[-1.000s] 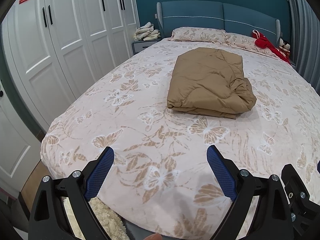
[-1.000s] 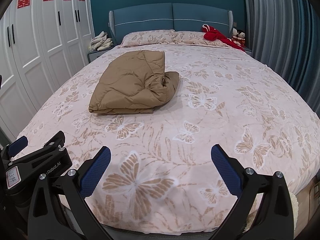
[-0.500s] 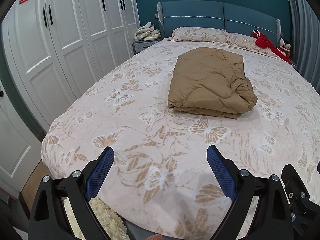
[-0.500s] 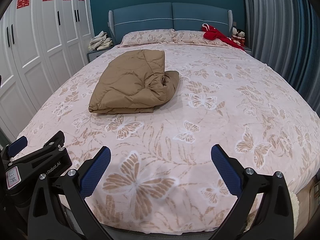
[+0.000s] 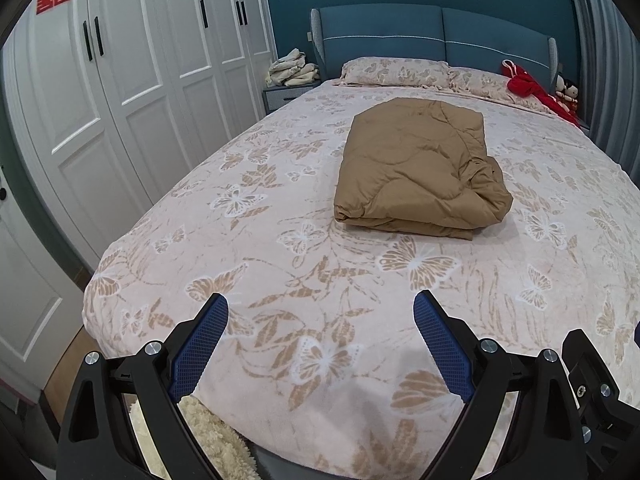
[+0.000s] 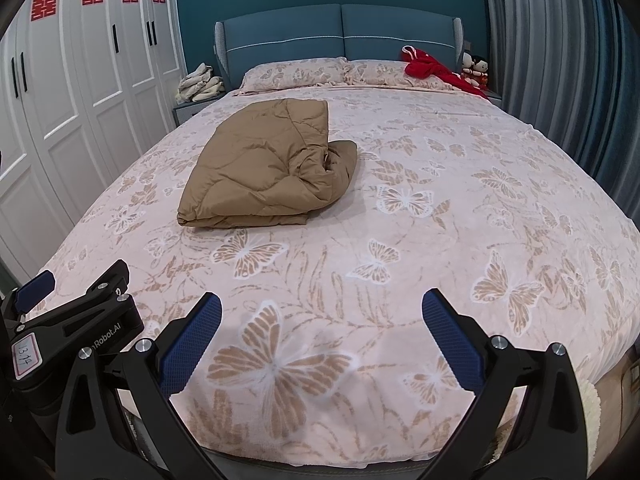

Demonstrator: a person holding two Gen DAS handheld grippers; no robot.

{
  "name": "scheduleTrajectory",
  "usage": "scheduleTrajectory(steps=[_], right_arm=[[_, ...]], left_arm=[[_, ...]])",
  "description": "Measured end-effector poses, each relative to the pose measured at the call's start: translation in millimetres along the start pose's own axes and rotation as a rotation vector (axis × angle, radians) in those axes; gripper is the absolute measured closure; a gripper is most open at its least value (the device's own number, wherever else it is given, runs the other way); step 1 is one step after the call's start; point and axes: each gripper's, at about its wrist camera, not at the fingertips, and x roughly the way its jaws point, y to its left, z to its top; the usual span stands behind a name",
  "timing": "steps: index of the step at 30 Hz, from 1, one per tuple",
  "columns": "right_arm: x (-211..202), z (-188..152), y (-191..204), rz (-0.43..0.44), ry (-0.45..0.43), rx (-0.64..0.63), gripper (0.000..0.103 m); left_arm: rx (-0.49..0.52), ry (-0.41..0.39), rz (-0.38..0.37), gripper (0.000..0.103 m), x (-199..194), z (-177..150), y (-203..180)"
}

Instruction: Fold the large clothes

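Note:
A brown quilted garment point(image 5: 416, 168) lies folded into a thick rectangle on the middle of the bed point(image 5: 280, 240), with a bunched end at its right side. It also shows in the right wrist view point(image 6: 268, 172). My left gripper point(image 5: 320, 312) is open and empty above the foot of the bed, well short of the garment. My right gripper point(image 6: 322, 312) is open and empty, also over the foot of the bed. The left gripper's body shows at the lower left of the right wrist view point(image 6: 72, 320).
White wardrobe doors point(image 5: 120, 80) run along the left of the bed. A nightstand with pale folded cloth point(image 5: 294, 72) stands by the blue headboard point(image 5: 432, 40). Red clothing point(image 6: 432, 70) and dolls sit at the far right. Grey curtains point(image 6: 560, 80) hang on the right. A fluffy rug point(image 5: 208, 436) lies below.
Both wrist views have shifted very slightly. The garment lies as before. Both grippers stay open.

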Motion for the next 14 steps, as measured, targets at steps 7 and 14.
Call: scheduleTrajectory(steps=[7,14], right_arm=[[0.1,0.0,0.0,0.001,-0.001,0.000,0.005],[0.0,-0.6,2.9,-0.001,0.001,0.004,0.005]], left_arm=[[-0.003,-0.009,0.003,0.011,-1.3,-1.1,-2.5],[-0.018,-0.001,-0.001,0.011,-1.9,-0.2,-2.6]])
